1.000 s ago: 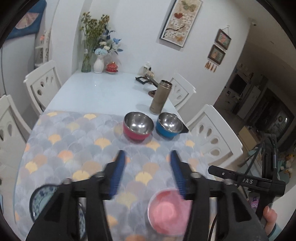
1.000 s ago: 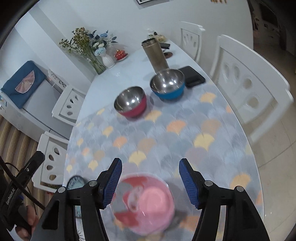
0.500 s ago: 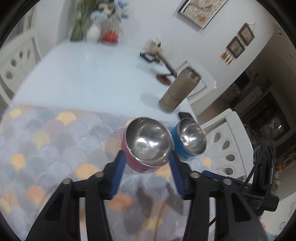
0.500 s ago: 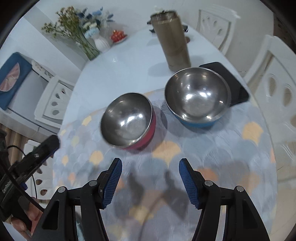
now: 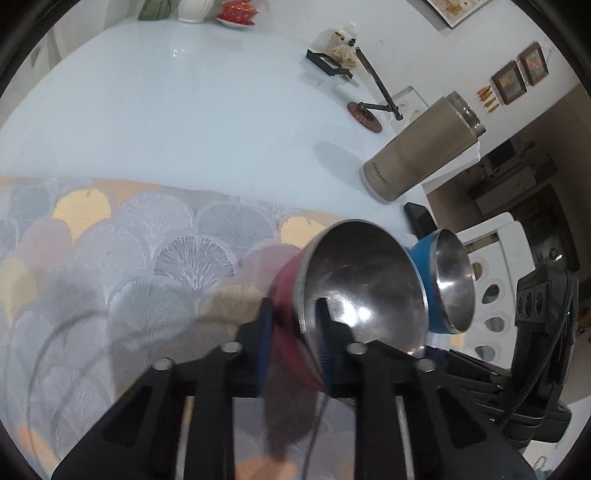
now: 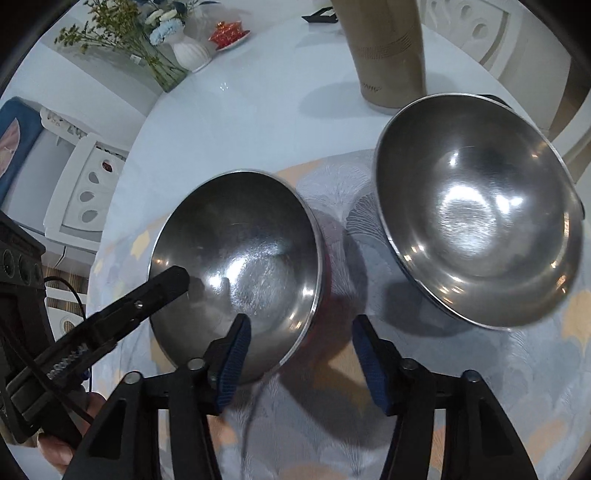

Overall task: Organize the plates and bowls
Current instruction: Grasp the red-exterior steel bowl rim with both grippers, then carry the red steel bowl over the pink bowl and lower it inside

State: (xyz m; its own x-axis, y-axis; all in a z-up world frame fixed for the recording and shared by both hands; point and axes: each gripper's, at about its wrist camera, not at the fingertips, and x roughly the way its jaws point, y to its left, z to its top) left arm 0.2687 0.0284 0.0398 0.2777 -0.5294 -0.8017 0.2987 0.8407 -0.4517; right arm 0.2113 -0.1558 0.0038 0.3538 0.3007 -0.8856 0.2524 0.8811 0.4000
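Observation:
The red bowl (image 5: 288, 295) with a steel inside (image 6: 240, 254) stands tilted on the patterned mat. My left gripper (image 5: 293, 325) is shut on its rim, one finger inside and one on the red outer wall; its inner finger (image 6: 166, 286) also shows in the right wrist view. The blue bowl (image 5: 424, 266), also steel inside (image 6: 476, 206), sits just right of the red one. My right gripper (image 6: 303, 358) hovers at the red bowl's near right rim with its jaws closing. That rim lies between the pads, which do not press on it.
A tall bronze flask (image 5: 417, 151) and a black phone (image 5: 417, 221) stand behind the bowls. A black stand (image 5: 328, 62), a white vase (image 6: 192, 55) and a red dish (image 6: 229, 31) sit at the far end. White chairs (image 5: 491, 258) line the table.
Both grippers moved forward and down from the pink plate to the bowls. The left one shut on the red bowl's rim and the bowl tipped. The right one's jaws narrowed.

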